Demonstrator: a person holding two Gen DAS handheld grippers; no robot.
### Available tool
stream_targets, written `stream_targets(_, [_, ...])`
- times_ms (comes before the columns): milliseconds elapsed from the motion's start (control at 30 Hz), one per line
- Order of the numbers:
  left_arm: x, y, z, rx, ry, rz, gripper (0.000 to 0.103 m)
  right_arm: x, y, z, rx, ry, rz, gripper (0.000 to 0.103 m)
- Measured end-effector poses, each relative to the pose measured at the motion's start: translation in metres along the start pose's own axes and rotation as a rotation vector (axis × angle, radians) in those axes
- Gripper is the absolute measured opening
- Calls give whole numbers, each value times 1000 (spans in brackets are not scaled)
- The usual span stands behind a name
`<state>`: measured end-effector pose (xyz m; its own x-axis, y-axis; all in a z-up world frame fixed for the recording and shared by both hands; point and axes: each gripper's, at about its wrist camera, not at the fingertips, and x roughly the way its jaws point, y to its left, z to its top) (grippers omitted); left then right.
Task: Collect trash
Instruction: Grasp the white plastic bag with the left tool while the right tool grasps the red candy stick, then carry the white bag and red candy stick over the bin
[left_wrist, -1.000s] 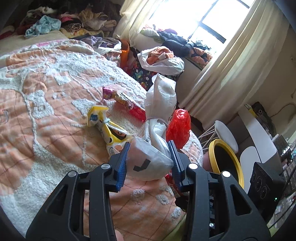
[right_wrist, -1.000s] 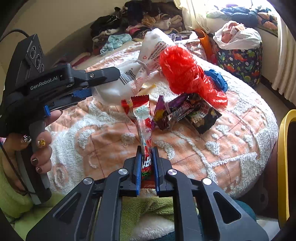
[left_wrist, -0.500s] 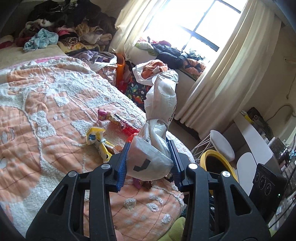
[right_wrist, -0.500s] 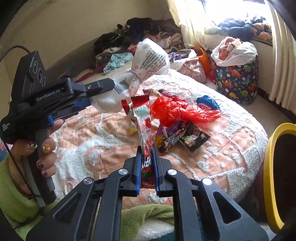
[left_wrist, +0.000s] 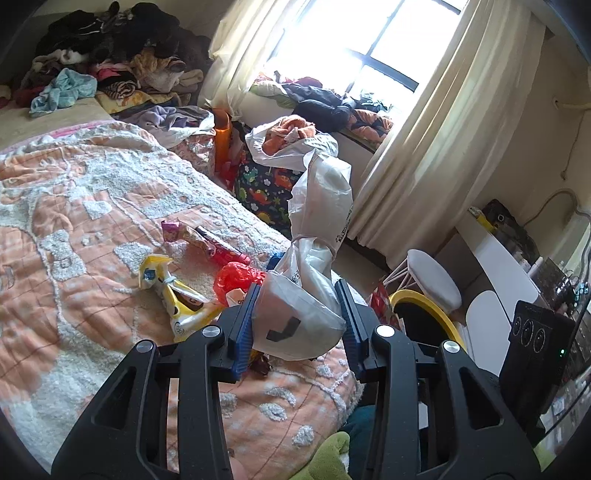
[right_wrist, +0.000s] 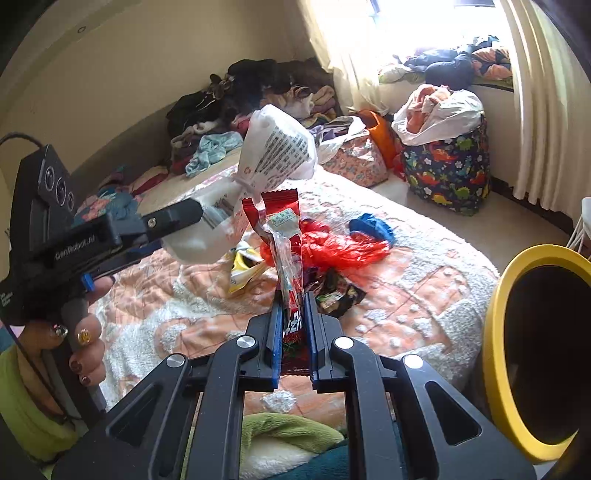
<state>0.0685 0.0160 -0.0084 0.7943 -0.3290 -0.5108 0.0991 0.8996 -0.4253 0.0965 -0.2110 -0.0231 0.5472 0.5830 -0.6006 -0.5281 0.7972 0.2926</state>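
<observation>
The left gripper (left_wrist: 300, 322) clamps a knotted white plastic bag (left_wrist: 317, 236), raised above the orange bedspread (left_wrist: 74, 229). The right gripper (right_wrist: 293, 332), nearly closed, pinches an upright red snack wrapper (right_wrist: 284, 236) above that bedspread. On the bedspread lie a red plastic bag (right_wrist: 332, 247), yellow wrapper (left_wrist: 173, 295) and dark wrappers (right_wrist: 336, 295). Just beside the bedspread's edge stands a yellow-rimmed bin (right_wrist: 495, 332).

Left gripper (left_wrist: 300, 319): held in a hand (right_wrist: 70, 332), angled downward, jaws clamped on a white bag (left_wrist: 306, 295). Right gripper (right_wrist: 293, 325): angled downward, jaws nearly closed, pinching a red wrapper (right_wrist: 286, 258).
</observation>
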Motion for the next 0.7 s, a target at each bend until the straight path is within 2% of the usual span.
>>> stream_targets(700, [18, -49, -10, 83, 38, -62, 33, -42, -61, 10, 134, -114, -99, 11])
